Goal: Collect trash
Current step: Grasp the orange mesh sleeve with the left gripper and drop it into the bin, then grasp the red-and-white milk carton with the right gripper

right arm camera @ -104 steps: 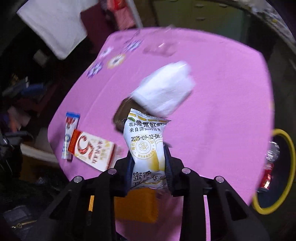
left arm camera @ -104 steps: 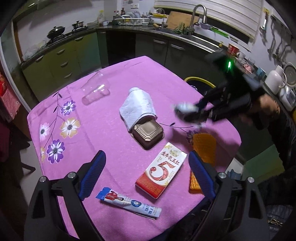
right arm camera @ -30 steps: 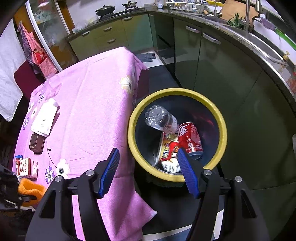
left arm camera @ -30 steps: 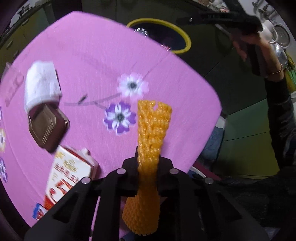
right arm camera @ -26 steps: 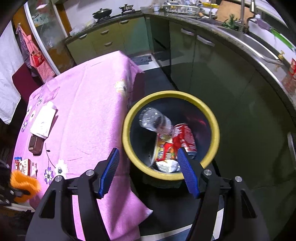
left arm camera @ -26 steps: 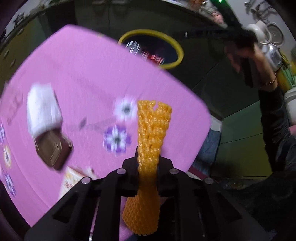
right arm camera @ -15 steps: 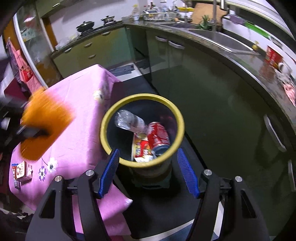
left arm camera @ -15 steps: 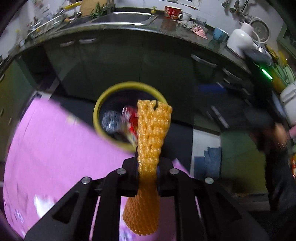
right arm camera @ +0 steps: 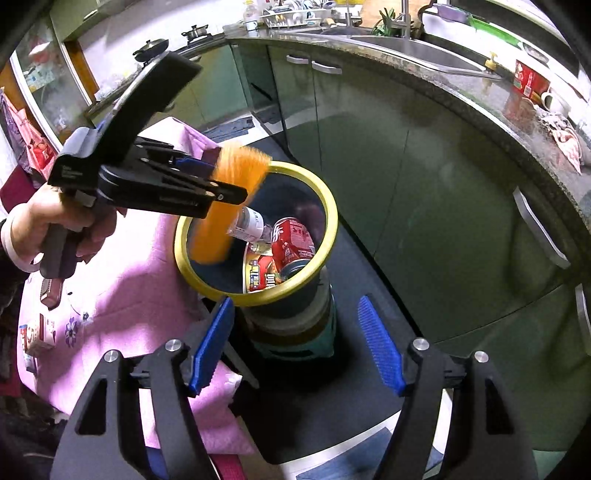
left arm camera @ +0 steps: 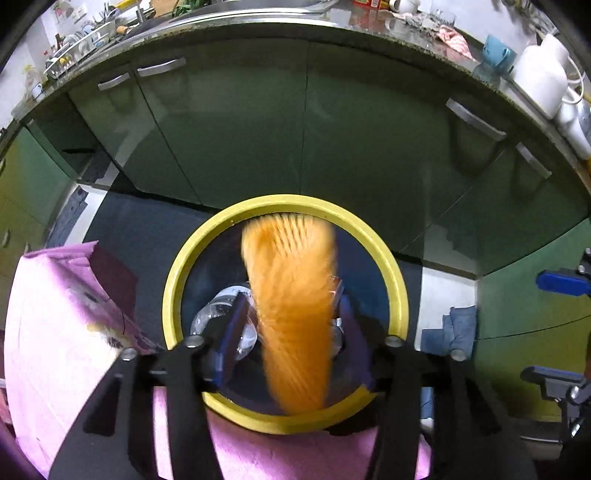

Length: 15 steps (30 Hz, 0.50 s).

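Left tool (left arm camera: 291,332): jaws just sprung apart, releasing the orange foam net (left arm camera: 291,310).
Net: blurred, long axis pointing down, dropping over the yellow-rimmed bin (left arm camera: 397,295).
Right tool (right arm camera: 295,347): spread, gripping nothing, hovering beside the bin.
Tabletop (right arm camera: 122,295): carrying more litter, nearer the left.

This was a home kitchen. Beyond the right gripper (right arm camera: 295,354) ran a curved run of green cabinets (right arm camera: 424,192) under a speckled stone countertop (right arm camera: 480,96), with a steel sink and tap (right arm camera: 406,37) at its far end. Farther left sat a stove with pans (right arm camera: 155,46); a dish rack (right arm camera: 291,16) stood between them.
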{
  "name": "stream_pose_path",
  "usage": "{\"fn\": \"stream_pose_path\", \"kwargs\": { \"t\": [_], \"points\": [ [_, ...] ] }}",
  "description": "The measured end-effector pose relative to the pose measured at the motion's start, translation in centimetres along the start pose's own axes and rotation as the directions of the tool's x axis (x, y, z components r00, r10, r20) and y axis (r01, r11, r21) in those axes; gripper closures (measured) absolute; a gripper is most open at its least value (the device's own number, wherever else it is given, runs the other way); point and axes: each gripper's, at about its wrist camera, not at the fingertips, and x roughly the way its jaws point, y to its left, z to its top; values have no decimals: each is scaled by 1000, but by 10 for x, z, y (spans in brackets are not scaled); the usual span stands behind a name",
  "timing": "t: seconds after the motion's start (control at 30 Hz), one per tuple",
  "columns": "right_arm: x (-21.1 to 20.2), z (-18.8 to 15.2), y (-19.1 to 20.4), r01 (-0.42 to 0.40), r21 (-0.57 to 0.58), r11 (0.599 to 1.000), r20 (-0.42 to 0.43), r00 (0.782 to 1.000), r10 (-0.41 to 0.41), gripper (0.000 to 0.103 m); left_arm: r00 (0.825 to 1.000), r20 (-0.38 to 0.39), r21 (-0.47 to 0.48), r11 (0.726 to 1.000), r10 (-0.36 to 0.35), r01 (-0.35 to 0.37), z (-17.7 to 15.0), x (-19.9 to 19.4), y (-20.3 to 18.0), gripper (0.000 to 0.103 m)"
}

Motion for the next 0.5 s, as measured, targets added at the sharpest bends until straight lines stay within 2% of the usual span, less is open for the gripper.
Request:
{"fn": "stream_pose_path", "kwargs": {
  "t": [0.07, 0.3, 0.4, 0.5],
  "points": [
    [0, 2, 2, 0, -3, 1000, 5, 1000, 0, 34, 1000, 25, -7, 1000, -5, 6, -5, -11, 2, 36],
    [-8, -4, 9, 3, -10, 1000, 8, 1000, -3, 33, 993, 109, -16, 999, -43, 45, -44, -80, 3, 36],
    [-11, -7, 14, 18, -24, 1000, 2, 1000, -18, 33, 984, 165, -51, 996, -62, 71, -79, -124, 9, 35],
    [-12, -9, 40, -28, -101, 994, -10, 1000, 27, 32, 977, 209, -100, 993, -40, 62, -134, -173, 20, 33]
  ]
}}
